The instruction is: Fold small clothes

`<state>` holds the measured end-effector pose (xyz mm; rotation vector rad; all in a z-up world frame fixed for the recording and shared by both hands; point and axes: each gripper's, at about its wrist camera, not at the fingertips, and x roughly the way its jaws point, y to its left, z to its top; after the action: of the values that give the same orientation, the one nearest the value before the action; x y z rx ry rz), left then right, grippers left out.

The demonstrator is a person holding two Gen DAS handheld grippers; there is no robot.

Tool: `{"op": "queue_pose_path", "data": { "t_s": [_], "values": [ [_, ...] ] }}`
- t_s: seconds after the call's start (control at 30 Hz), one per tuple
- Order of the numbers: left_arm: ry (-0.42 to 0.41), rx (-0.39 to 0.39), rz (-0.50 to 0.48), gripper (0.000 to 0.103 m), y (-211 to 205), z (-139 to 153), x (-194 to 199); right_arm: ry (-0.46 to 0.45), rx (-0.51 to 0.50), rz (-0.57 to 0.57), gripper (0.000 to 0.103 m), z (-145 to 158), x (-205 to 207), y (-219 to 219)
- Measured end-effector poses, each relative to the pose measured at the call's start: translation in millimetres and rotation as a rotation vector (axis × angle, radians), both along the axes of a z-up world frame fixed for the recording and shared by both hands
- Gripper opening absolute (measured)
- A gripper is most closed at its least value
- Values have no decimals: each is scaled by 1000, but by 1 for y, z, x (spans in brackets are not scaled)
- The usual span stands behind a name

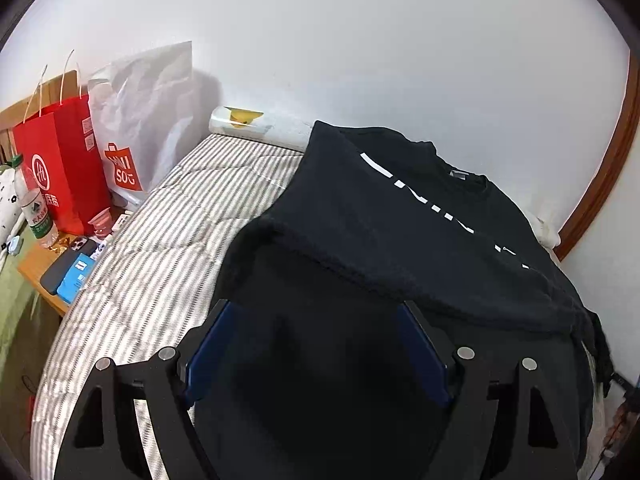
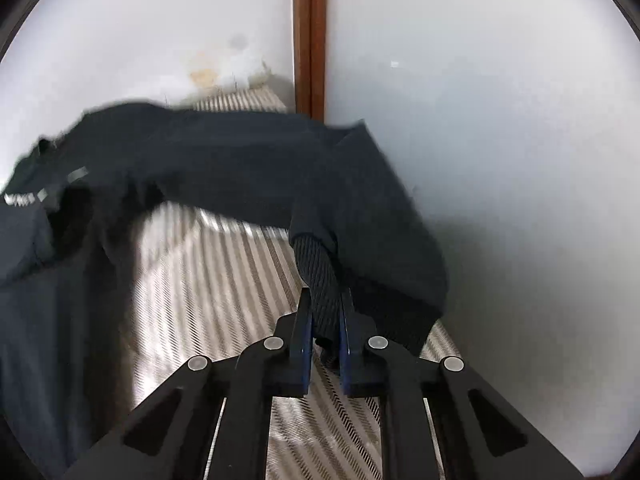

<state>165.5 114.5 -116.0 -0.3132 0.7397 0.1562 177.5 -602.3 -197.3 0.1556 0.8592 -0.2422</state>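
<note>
– Sleeve first? The right hand-held gripper (image 2: 325, 316) is pinched on the ribbed cuff (image 2: 320, 280) of the black sweatshirt (image 2: 224, 160), which hangs ahead of it above the striped bed (image 2: 224, 292).

– Yes. Carry that cuff across to the body panel, keeping the cloth taut so it lands flat.

– And the left hand-held gripper (image 1: 316, 320)?

– Its jaws stand wide, holding nothing, directly over the sweatshirt's lower body. I'd press down there to anchor it, or the garment may drag.
</note>
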Motion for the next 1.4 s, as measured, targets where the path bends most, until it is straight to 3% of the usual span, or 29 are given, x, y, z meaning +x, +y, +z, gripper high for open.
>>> {"op": "queue_pose_path", "data": {
  "t_s": [0.33, 0.57, 0.8, 1.13, 1.27, 1.4],
  "values": [
    [29, -25, -52, 81, 23, -4, -6, -235, 154, 88, 11, 115, -10, 62],
    [20, -36, -90, 81, 31, -3, -12, -266, 286, 230, 10, 157, 10, 134],
    [18, -60, -93, 81, 40, -4, -13, -262, 364, 342, 11, 170, 34, 210],
    [12, -46, -67, 81, 57, -3, -6, -291, 442, 589, 10, 187, 84, 346],
    [12, -44, -59, 81, 60, -7, -1, -258, 450, 670, 10, 172, 101, 394],
    [28, -41, -62, 81, 58, -11, 7, -180, 406, 725, 13, 133, 122, 436]
  ]
}}
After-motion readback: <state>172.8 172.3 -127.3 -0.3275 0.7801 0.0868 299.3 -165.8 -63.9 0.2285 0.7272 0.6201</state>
